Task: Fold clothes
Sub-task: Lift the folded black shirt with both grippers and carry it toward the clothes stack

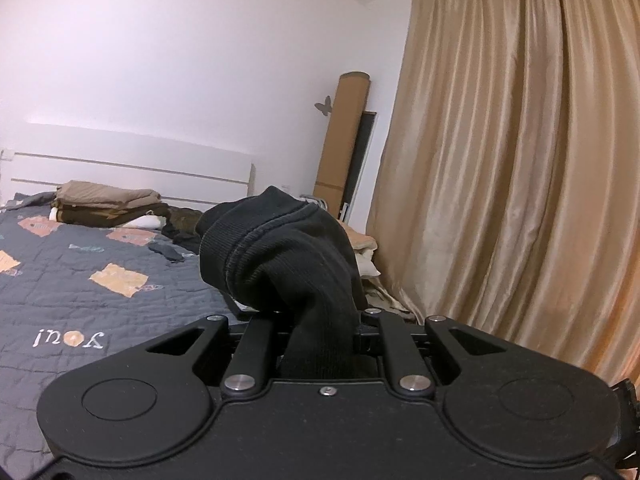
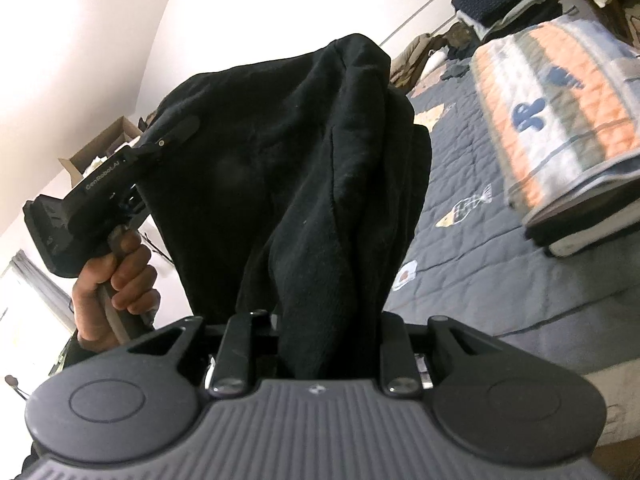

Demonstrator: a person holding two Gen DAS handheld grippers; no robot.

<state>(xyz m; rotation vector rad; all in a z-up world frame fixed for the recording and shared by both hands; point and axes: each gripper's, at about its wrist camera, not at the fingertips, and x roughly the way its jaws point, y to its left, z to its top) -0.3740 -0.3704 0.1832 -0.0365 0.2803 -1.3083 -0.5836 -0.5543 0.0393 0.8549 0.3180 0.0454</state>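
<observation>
My left hand-held gripper [image 1: 316,316] is clamped on a bunched ribbed edge of the black garment [image 2: 304,168], and my right hand-held gripper [image 2: 328,320] is closed on another fold. The garment hangs between them above the quilted bed [image 1: 80,288].

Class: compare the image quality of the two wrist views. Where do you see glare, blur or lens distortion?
Left wrist view: even indoor light, sharp; fisheye bends the curtain and darkens the corners. Right wrist view: the wall is blown out white, the folded quilt is smeared, and the black garment loses detail in shadow.
</observation>
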